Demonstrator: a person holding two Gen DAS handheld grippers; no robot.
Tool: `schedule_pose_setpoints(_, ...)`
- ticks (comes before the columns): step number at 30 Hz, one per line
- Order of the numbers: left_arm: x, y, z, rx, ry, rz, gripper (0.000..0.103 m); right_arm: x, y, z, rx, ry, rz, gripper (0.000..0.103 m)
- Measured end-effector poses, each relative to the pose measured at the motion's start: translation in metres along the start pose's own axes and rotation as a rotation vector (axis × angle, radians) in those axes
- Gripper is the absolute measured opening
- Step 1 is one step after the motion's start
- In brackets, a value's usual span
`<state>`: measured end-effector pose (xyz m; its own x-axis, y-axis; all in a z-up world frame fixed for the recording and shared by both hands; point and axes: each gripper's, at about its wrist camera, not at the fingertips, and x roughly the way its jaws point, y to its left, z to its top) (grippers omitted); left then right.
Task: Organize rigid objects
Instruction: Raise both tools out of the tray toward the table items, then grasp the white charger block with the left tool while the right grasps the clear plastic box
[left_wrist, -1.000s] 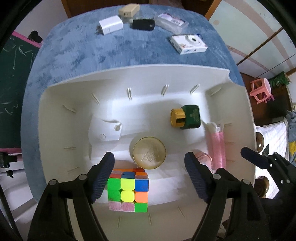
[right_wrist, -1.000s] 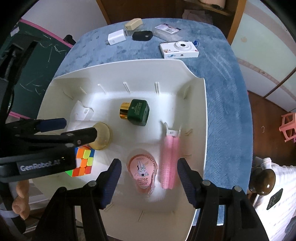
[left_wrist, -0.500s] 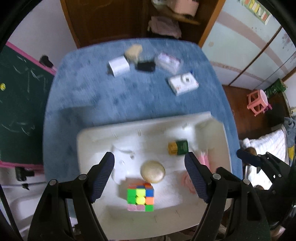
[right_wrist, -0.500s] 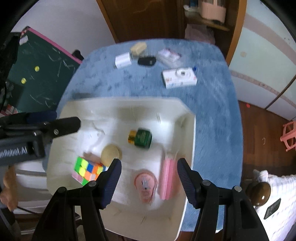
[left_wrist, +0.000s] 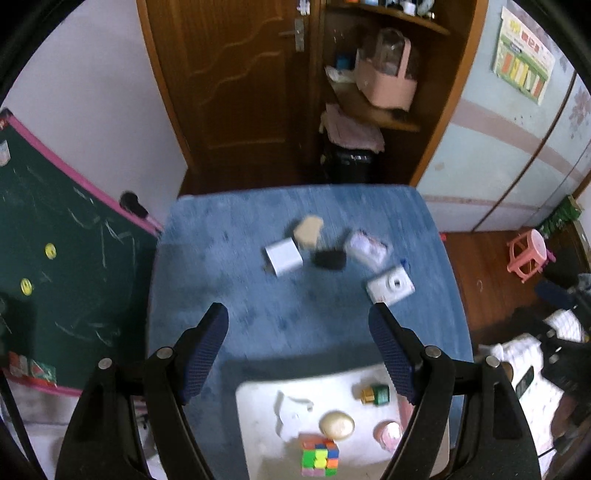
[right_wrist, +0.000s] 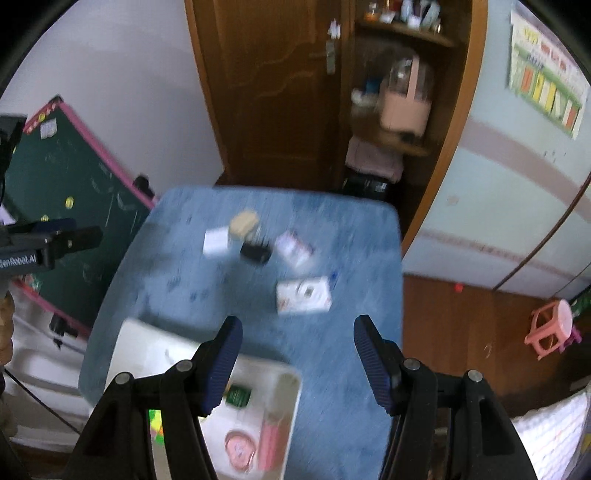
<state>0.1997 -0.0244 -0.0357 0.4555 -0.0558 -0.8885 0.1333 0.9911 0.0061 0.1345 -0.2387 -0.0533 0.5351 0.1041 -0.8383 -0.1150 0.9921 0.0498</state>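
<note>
Left wrist view: the left gripper (left_wrist: 298, 323) has its fingers apart and empty, above the blue-carpeted table (left_wrist: 229, 258). The white plastic bin (left_wrist: 258, 435), holding a multicoloured puzzle cube (left_wrist: 320, 456), lies low between them, far smaller than a second ago.

Right wrist view: the right gripper (right_wrist: 297, 338) is likewise parted, gripping nothing. The bin (right_wrist: 147, 347) has slid lower left; a white toy camera (right_wrist: 303, 295) sits ahead.

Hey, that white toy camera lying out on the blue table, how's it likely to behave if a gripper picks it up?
The white camera looks like a boxy plastic shell, so probably stiff and light. It lies flat, so it is unlikely to roll. Its smooth faces might slip between the pads, and the round lens could be fragile.
</note>
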Motion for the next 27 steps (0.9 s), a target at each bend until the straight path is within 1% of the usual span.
schedule_pose_setpoints(4,0.005,0.006,0.024,0.000,-0.007,0.008,0.083,-0.013,-0.008,0.043,-0.034,-0.057,-0.028,0.064)
schedule_pose_setpoints(6,0.016,0.009,0.034,-0.003,0.009,0.014,0.083,-0.014,-0.010,0.062,-0.053,-0.079,-0.044,0.068)
schedule_pose_setpoints(8,0.034,0.012,0.045,-0.009,0.040,0.015,0.083,-0.011,-0.012,0.083,-0.074,-0.105,-0.068,0.071)
schedule_pose_setpoints(10,0.051,0.013,0.052,-0.017,0.074,0.025,0.083,-0.002,-0.011,0.100,-0.096,-0.108,-0.077,0.072)
schedule_pose_setpoints(11,0.067,0.015,0.056,-0.022,0.098,0.031,0.083,0.005,-0.011,0.107,-0.103,-0.103,-0.078,0.072)
schedule_pose_setpoints(14,0.103,0.019,0.062,-0.029,0.151,0.057,0.083,0.041,-0.010,0.125,-0.136,-0.061,-0.075,0.072)
schedule_pose_setpoints(16,0.131,0.022,0.064,-0.035,0.193,0.086,0.083,0.072,-0.009,0.132,-0.159,-0.014,-0.078,0.072)
schedule_pose_setpoints(17,0.150,0.024,0.064,-0.042,0.223,0.090,0.083,0.086,-0.008,0.133,-0.168,0.008,-0.077,0.072)
schedule_pose_setpoints(21,0.206,0.034,0.063,-0.099,0.321,0.088,0.083,0.155,-0.008,0.132,-0.197,0.118,-0.054,0.072)
schedule_pose_setpoints(23,0.232,0.038,0.062,-0.124,0.358,0.090,0.083,0.187,-0.011,0.131,-0.180,0.176,-0.030,0.072)
schedule_pose_setpoints(25,0.256,0.041,0.059,-0.149,0.399,0.085,0.083,0.221,-0.017,0.131,-0.136,0.236,0.012,0.072)
schedule_pose_setpoints(27,0.278,0.044,0.056,-0.180,0.431,0.081,0.083,0.244,-0.020,0.128,-0.104,0.279,0.039,0.072)
